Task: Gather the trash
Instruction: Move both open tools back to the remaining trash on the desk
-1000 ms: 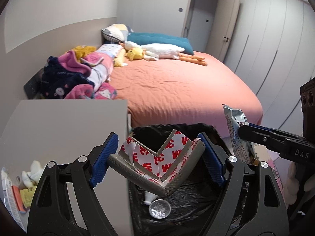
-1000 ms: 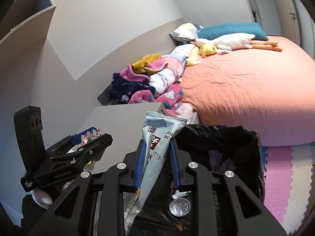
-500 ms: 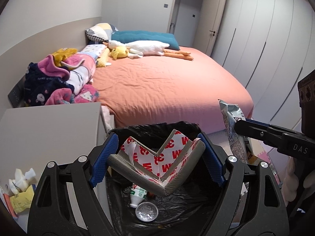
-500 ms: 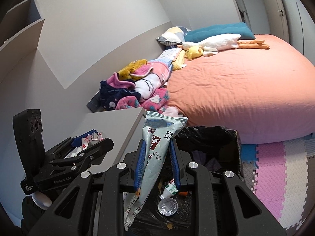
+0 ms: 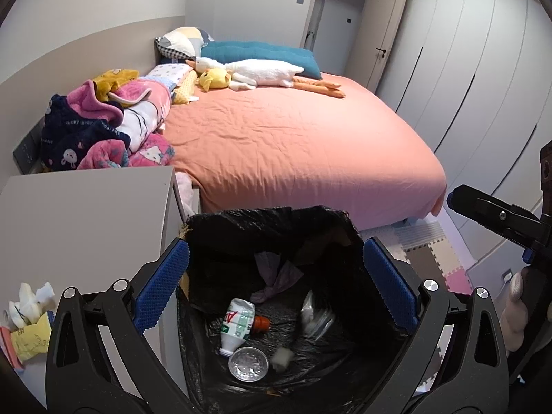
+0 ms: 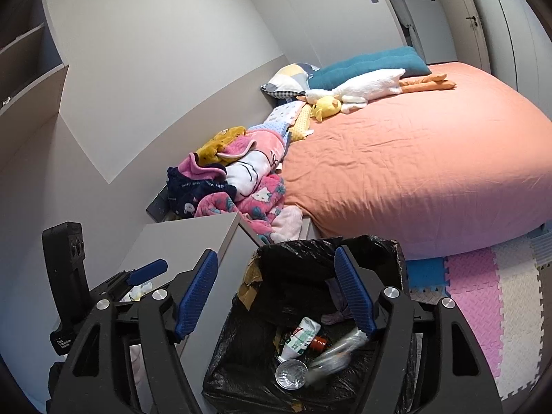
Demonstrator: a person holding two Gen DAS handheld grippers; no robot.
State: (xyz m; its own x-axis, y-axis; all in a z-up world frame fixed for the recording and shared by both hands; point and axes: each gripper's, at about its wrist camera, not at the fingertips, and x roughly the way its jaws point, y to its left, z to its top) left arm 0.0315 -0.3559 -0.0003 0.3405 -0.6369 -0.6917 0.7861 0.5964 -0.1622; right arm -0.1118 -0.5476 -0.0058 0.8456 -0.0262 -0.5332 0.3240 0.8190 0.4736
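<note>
A bin lined with a black bag stands below both grippers. My left gripper is open and empty above it. My right gripper is open and empty above it too. In the bin lie a crushed white bottle with a red cap, a round clear lid, a blurred silvery wrapper and a blurred grey foam piece.
A grey bedside cabinet stands left of the bin, with tissues and yellow paper at its near corner. The orange bed with piled clothes lies behind. Foam floor mats lie to the right.
Both grippers opened. The foam corner piece dropped from the left gripper and the snack wrapper from the right gripper into the bin. Both cameras moved farther over the bin.
</note>
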